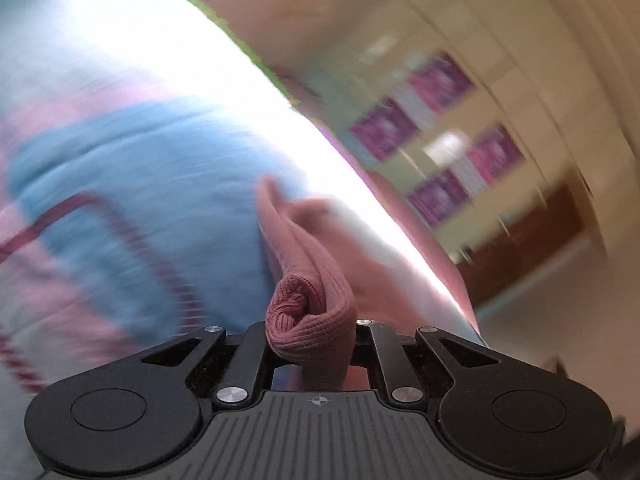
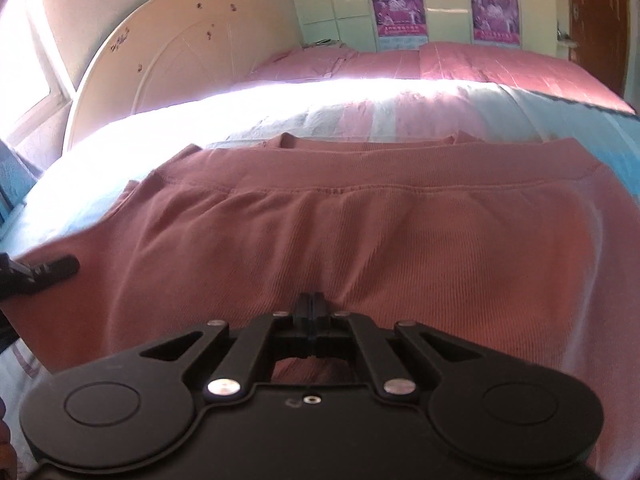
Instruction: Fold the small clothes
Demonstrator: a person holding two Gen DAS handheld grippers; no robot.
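Observation:
A dusty-pink ribbed garment [image 2: 360, 232] lies spread on the bed, its hem band across the far side. My right gripper [image 2: 311, 304] is shut, its fingers pressed together on a pinch of the pink garment at its near edge. My left gripper [image 1: 310, 336] is shut on a bunched fold of the same pink garment [image 1: 308, 300], which bulges between the fingers; this view is motion-blurred. The left gripper's finger also shows at the left edge of the right wrist view [image 2: 48, 270], beside the garment's left side.
The bed has a light blue and pink patterned cover [image 1: 120, 168] with a bright sunlit strip [image 2: 280, 96]. A cream round headboard [image 2: 168, 40] stands at the back left. Purple posters [image 2: 398, 8] hang on the far wall. A brown door [image 2: 596, 20] is at the right.

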